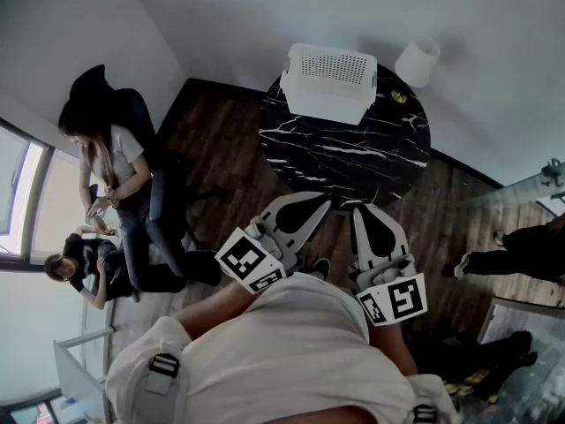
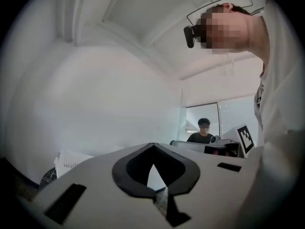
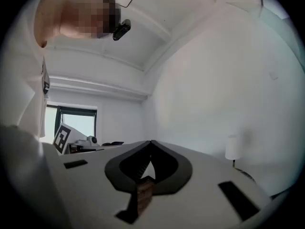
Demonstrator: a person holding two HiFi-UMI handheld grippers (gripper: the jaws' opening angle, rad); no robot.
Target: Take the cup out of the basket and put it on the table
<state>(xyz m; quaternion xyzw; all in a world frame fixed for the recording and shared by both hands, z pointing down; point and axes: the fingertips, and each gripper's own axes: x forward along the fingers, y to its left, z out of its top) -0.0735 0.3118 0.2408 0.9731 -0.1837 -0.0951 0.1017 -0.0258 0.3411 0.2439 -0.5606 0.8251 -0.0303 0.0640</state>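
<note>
A white perforated basket stands at the far edge of a round black marble table. No cup shows in any view; the basket's inside is hidden from here. My left gripper and right gripper are held close to the person's chest, short of the table's near edge, both pointing toward it. Each has its jaws meeting at the tips with nothing between them. In the left gripper view the left gripper aims upward at a white wall, with the basket low at the left. The right gripper likewise faces wall and ceiling.
A white lamp stands on the table right of the basket, also seen as a lamp in the right gripper view. A seated person and another person are at the left. Someone's legs are at the right. Dark wooden floor surrounds the table.
</note>
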